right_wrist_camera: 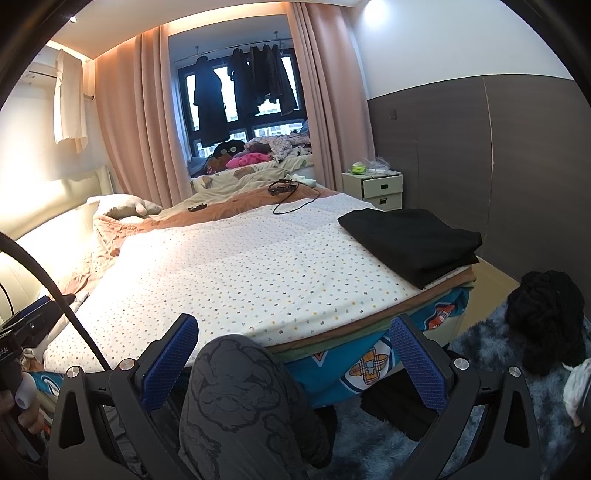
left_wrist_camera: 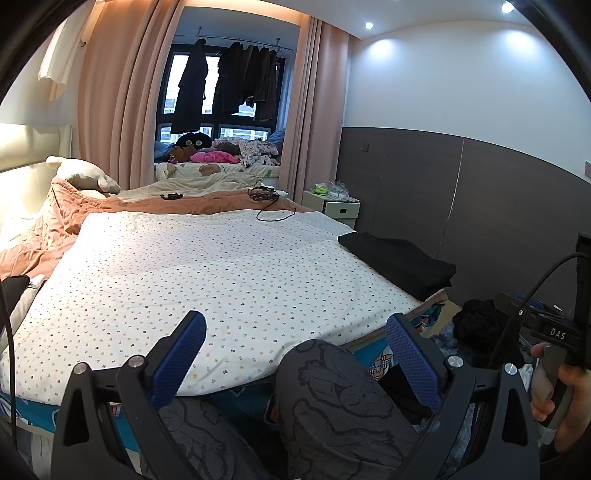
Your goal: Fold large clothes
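At two o'clock from both tongs, folded black clothes (right_wrist_camera: 412,240) are lying on the bed (right_wrist_camera: 236,273) corner, long axis running away; right tongs (right_wrist_camera: 295,365) sitting nearer, left tongs (left_wrist_camera: 295,365) likewise released, empty.

- The room is bright inside. Small round ceiling lights (left_wrist_camera: 368,25) shine down and make white patches on the wall (left_wrist_camera: 461,74).
- A warm strip of light glows above the curtains (right_wrist_camera: 147,92).
- The headboard (right_wrist_camera: 48,229) glows so bright that it looks washed out.
- The window (left_wrist_camera: 225,92) looks pale, and the clothes (left_wrist_camera: 190,85) hanging there look like dark shapes.
- The bed cover (left_wrist_camera: 221,266) is evenly lit with soft shadows.
- Both pictures bend at the edges, and the corners are black.
- Things look sharp, with little blur.
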`<state>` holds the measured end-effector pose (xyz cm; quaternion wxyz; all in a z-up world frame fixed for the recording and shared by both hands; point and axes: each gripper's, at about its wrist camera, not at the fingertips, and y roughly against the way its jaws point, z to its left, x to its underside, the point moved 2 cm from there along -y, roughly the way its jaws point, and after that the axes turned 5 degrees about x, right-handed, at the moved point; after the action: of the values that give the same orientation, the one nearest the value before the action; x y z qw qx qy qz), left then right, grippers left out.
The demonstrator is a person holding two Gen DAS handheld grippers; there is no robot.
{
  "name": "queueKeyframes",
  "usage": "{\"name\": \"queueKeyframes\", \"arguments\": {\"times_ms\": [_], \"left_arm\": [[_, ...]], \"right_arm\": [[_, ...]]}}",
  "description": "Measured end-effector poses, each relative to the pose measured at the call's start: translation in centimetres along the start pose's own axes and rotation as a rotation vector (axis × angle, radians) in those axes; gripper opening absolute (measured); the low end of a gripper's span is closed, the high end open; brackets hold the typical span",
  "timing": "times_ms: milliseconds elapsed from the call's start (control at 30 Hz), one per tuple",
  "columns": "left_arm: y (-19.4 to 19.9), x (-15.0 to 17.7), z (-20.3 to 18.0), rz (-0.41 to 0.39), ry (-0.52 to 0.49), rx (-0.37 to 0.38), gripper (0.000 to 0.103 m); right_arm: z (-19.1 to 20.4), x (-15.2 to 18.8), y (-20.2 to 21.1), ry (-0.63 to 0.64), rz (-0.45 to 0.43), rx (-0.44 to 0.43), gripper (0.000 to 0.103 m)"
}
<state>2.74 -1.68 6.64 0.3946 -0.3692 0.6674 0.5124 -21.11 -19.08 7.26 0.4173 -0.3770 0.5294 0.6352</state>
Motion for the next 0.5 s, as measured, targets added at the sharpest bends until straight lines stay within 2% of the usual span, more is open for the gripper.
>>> {"name": "queueKeyframes", "arguments": {"times_ms": [500], "left_arm": [[0.36,-0.09,-0.05,-0.01,0.003,-0.002,0.1]], "right_arm": [[-0.16,-0.16,0.41,-0.003,-0.009,-0.005,0.103]]}}
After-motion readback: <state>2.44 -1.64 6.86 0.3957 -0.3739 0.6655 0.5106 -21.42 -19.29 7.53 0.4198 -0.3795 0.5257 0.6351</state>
